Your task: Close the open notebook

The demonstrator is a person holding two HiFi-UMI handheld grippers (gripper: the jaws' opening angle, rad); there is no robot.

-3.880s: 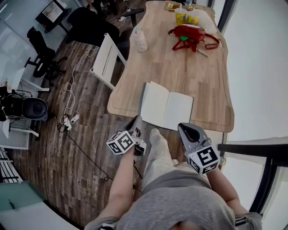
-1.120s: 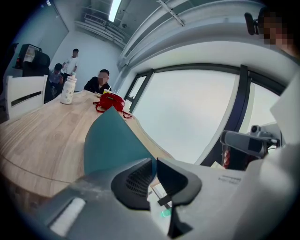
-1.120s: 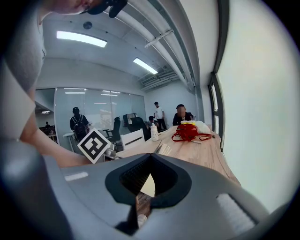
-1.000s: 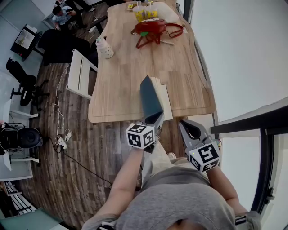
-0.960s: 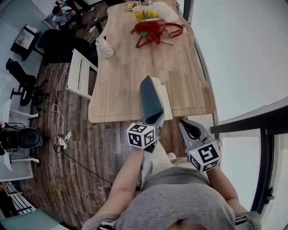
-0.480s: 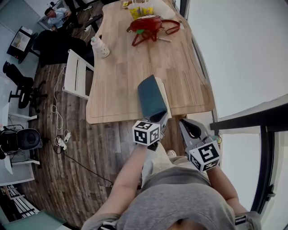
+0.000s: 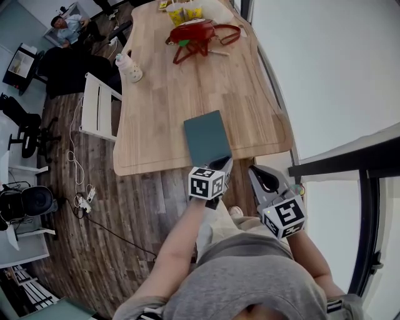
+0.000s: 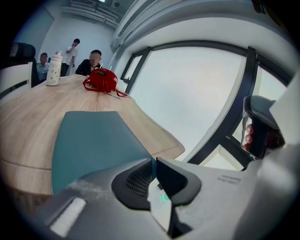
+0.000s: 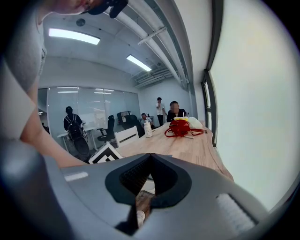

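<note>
The notebook [image 7: 207,137] lies closed and flat near the front edge of the wooden table [image 7: 156,94], teal cover up. The left gripper view shows that cover [image 8: 93,140] spread out right before the jaws. My left gripper [image 7: 223,164] sits at the notebook's near edge. Its jaws [image 8: 153,160] have just been closing, with a thin sliver of the cover's edge pinched between the tips. My right gripper [image 7: 254,171] hangs off the table's front edge to the right, apart from the notebook. Its jaws [image 9: 151,155] are shut with nothing between them.
A red bag [image 7: 195,32] and yellow cups [image 7: 181,9] sit at the table's far end, with a white bottle [image 7: 130,67] at its left side. A white chair [image 7: 94,106] stands left of the table. A glass wall with dark frames [image 7: 337,162] runs along the right. Several people are far back.
The teal cover has swung down from upright to flat on the pages. My left gripper went down with it. The right gripper has stayed put.
</note>
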